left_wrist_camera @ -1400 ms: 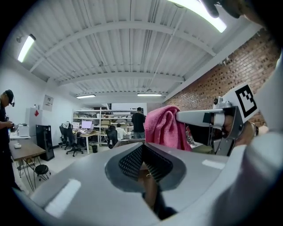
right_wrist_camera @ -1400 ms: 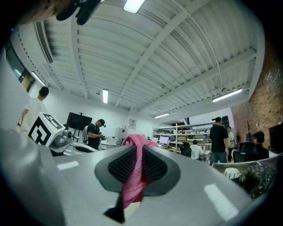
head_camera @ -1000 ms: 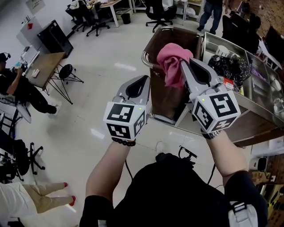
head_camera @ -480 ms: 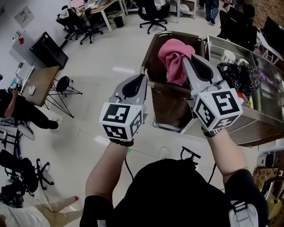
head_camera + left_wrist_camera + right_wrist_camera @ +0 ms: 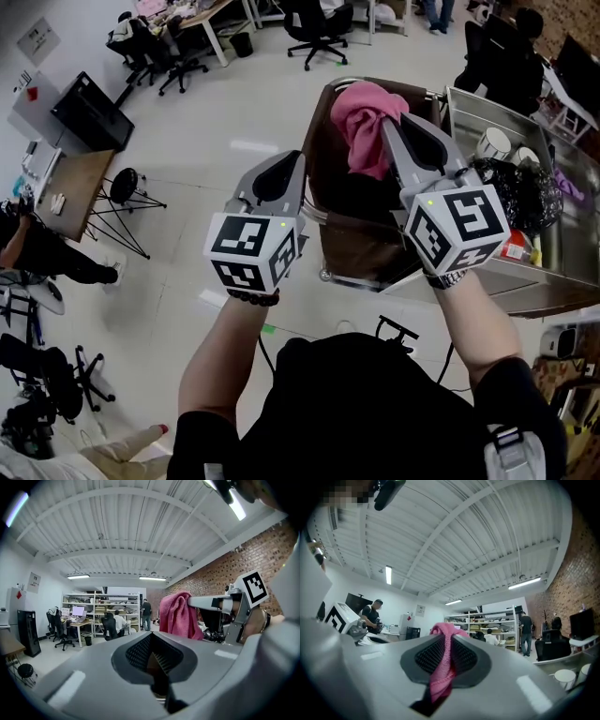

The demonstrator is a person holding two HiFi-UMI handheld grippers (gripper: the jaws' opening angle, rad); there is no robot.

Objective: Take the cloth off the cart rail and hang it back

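A pink cloth hangs bunched in the air over the cart's brown bin, with my right gripper shut on its upper edge. In the right gripper view the cloth runs down between the pads. The cart's metal rail curves along the bin's near side, below and left of the cloth. My left gripper is raised beside the right one, left of the bin, shut and holding nothing. The left gripper view shows the cloth dangling from the right gripper.
The steel cart's tray at right holds a black bag and white cups. Office chairs stand beyond the cart. A black case, a small table and a seated person are at left.
The cloth stays clamped in the right gripper. Both raised grippers now sit a little farther over the cart's bin, which has shifted nearer in view.
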